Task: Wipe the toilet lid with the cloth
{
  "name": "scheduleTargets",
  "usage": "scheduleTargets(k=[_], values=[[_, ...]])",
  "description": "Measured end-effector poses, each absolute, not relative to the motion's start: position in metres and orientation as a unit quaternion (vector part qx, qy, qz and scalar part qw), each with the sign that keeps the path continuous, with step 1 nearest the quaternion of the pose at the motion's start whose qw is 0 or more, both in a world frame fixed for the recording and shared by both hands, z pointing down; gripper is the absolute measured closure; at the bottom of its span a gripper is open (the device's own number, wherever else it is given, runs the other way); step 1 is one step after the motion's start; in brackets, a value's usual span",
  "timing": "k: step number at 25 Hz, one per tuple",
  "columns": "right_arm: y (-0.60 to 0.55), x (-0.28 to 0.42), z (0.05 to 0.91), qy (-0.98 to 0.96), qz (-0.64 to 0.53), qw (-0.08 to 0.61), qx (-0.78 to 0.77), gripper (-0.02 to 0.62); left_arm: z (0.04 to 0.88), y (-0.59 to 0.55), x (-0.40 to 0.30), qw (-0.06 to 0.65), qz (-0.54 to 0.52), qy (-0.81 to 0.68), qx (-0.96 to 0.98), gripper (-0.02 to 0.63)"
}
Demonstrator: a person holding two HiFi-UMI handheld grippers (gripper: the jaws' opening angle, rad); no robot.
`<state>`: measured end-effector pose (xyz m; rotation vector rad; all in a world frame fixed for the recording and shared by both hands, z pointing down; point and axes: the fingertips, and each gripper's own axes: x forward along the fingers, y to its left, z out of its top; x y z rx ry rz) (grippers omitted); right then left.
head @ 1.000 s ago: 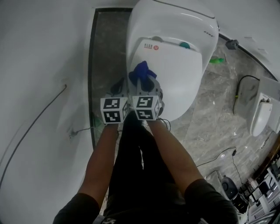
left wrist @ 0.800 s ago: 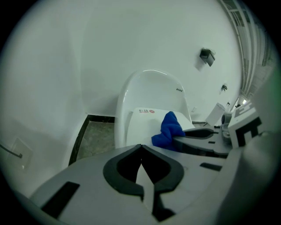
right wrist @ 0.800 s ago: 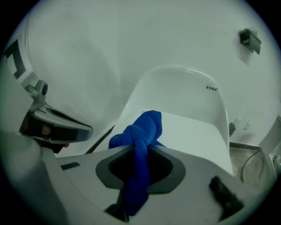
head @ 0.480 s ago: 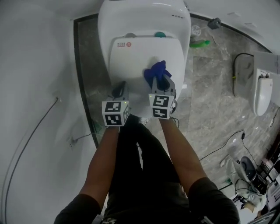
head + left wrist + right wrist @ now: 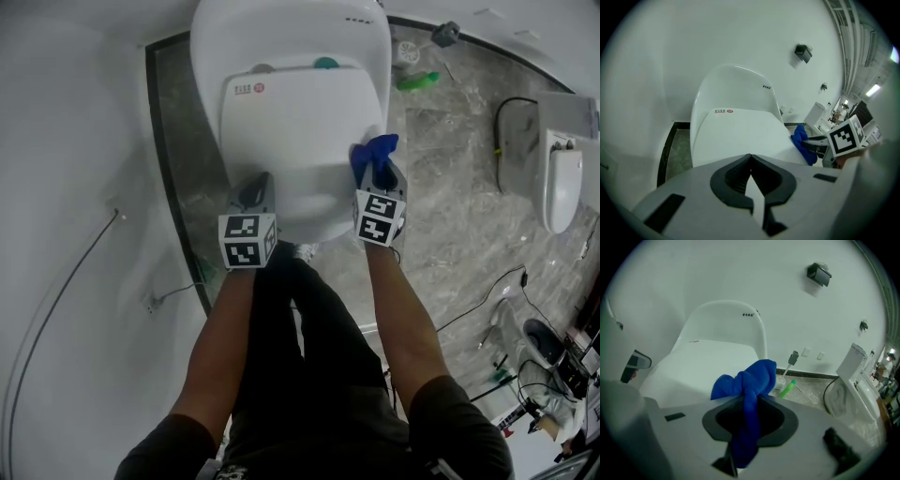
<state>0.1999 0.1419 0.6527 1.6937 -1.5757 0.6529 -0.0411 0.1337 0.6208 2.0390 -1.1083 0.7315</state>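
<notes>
The white toilet lid [image 5: 295, 131] lies closed at the top of the head view, also seen as the lid [image 5: 740, 136] and the lid [image 5: 703, 366] in the two gripper views. My right gripper [image 5: 375, 161] is shut on a bunched blue cloth [image 5: 372, 153] at the lid's right edge; the cloth [image 5: 747, 385] bulges out past the jaws of the right gripper [image 5: 746, 427]. My left gripper [image 5: 253, 192] hovers at the lid's front left corner; the jaws of the left gripper [image 5: 750, 161] are shut with nothing between them.
The toilet tank [image 5: 291, 33] stands behind the lid against a white wall. On the grey marble floor to the right lie a green bottle [image 5: 417, 81] and a toilet brush holder [image 5: 406, 52]. A second white toilet [image 5: 561, 183] stands at far right, with cables [image 5: 487, 305] nearby.
My right gripper has carried the blue cloth from the lid's left part across to its right edge. The left gripper has shifted a little along the lid's front left.
</notes>
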Motion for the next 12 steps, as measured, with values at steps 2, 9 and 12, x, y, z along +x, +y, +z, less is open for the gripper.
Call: scheduleTargets(k=[2,9,12], values=[[0.144,0.198,0.649,-0.616,0.249,0.355,0.658,0.517,0.623,0.139,-0.048,0.351,0.283,-0.433,0.781,0.595],[0.16,0.105,0.624,-0.688,0.261,0.31,0.602,0.517,0.616,0.146,-0.077,0.354,0.255,-0.453,0.777,0.595],[0.167,0.054,0.619,-0.718,0.283,0.29,0.566,0.517,0.611,0.143,-0.095,0.364,0.24,-0.479,0.762,0.595]])
